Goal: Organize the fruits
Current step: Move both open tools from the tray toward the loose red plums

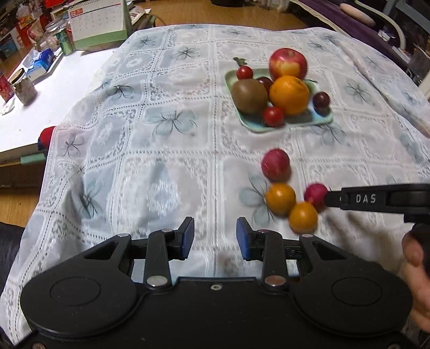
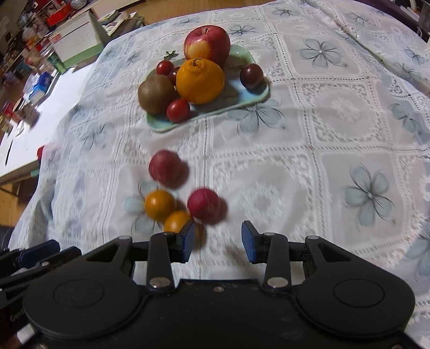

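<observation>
While both grippers hover with jaws apart and empty, four loose fruits (image 2: 177, 198) lie on the counter near the plate (image 2: 252, 100); small, round, smooth and bruisable, each likely wants a gentle pinch across its middle.

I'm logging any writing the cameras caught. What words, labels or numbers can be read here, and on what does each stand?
"DAS": white letters on the black right gripper, seen from the left wrist.
"02": on the red corner of the desk calendar; its date grid is too small to read.
"Gen...": cut-off letters on the black body at the lower left edge of the right wrist view.
Labels on the jars and boxes beside the cloth: too blurred.
</observation>
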